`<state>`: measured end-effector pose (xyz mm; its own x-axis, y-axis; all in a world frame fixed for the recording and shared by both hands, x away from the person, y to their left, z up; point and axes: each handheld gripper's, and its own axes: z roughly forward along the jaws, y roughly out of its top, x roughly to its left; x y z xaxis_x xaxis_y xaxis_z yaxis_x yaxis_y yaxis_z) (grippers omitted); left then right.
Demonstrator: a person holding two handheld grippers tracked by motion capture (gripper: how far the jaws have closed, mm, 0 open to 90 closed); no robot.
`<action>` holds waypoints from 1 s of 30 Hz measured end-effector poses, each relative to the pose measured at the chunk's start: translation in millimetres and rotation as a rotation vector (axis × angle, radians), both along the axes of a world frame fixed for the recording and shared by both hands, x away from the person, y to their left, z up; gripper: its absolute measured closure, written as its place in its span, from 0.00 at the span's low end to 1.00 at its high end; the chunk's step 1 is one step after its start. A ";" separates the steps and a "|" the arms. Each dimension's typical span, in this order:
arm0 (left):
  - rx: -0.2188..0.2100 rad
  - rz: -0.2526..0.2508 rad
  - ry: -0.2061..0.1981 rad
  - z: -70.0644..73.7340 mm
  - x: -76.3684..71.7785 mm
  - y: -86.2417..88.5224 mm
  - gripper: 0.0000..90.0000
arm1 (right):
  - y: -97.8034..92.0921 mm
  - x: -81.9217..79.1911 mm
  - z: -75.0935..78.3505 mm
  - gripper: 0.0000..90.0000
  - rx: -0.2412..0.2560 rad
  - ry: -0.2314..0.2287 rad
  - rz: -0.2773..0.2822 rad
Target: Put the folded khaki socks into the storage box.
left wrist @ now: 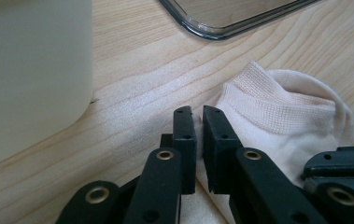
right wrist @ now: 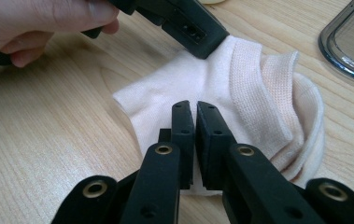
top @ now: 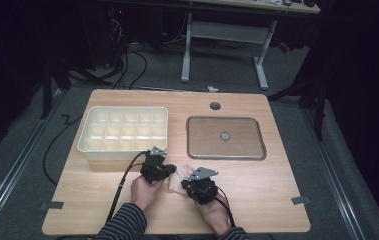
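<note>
**Sock gripped at the table's near edge, sorting not yet begun**

A pale cream sock [right wrist: 240, 98] is seen lying on the wooden table [top: 257, 190], between the two grippers, near the person's side and just in front of the white compartment tray [top: 123, 131]. The left gripper [left wrist: 198, 112] is pressed nearly together over the sock's edge, with thin fabric apparently pinched between its jaws. The right gripper [right wrist: 189, 106] is likewise closed on the sock's smooth flat part, cloth being caught below its tips. The sock appears folded or bunched, its ribbed cuff layered on one side.

As a judgement, the work is at an early stage: the sock is held but not lifted, and every compartment visible in the tray is bare. Folding and placing are still left.

The sock is soft, knitted and limp, with a coarser ribbed band. The tray is rigid, matte plastic with a grid of square cells. A shallow, clear, round-cornered lid [top: 226, 138] is set on the table, well apart to the right.
</note>
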<state>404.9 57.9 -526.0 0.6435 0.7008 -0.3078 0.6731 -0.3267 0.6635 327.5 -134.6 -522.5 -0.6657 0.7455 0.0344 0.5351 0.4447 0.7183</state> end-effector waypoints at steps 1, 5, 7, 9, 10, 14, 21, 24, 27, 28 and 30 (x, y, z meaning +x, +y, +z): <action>-0.004 0.002 0.007 0.3 0.5 1.1 0.95 | 0.3 0.0 0.0 0.96 -0.001 0.001 0.000; 0.002 -0.007 0.004 2.7 -1.0 3.2 0.95 | 2.7 -0.5 0.1 0.96 -0.017 -0.008 0.009; -0.004 -0.010 0.001 4.4 -1.9 4.5 0.95 | 3.7 -0.8 0.1 0.96 -0.027 -0.016 0.016; -0.002 -0.019 -0.005 6.2 -2.7 6.0 0.95 | 5.0 -1.4 0.2 0.97 -0.042 -0.025 0.022; -0.002 -0.021 -0.008 6.7 -3.2 6.5 0.95 | 5.8 -1.5 0.2 0.97 -0.044 -0.027 0.027; -0.005 -0.029 -0.015 9.6 -6.5 9.6 0.95 | 8.6 -2.7 0.3 0.93 -0.036 -0.022 0.038; -0.011 -0.032 -0.028 15.0 -10.2 12.9 0.95 | -0.1 -0.6 8.5 0.88 0.034 -0.001 0.007; -0.007 -0.032 -0.026 15.7 -10.3 14.8 0.95 | -10.4 4.5 13.1 0.93 0.084 0.001 -0.038; -0.007 -0.030 -0.025 16.1 -10.8 16.1 0.95 | -12.0 10.9 17.0 0.96 0.102 0.002 -0.057; -0.007 -0.030 -0.025 16.1 -10.8 16.1 0.95 | -10.8 12.8 18.5 0.96 0.105 -0.001 -0.058; -0.014 -0.026 -0.026 16.5 -11.2 17.0 0.95 | -7.8 15.3 19.5 0.97 0.105 0.002 -0.059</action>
<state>393.7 74.9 -509.4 0.6691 0.6797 -0.3004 0.6473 -0.3344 0.6850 342.8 -142.4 -503.1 -0.6205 0.7756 0.1157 0.5596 0.3347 0.7581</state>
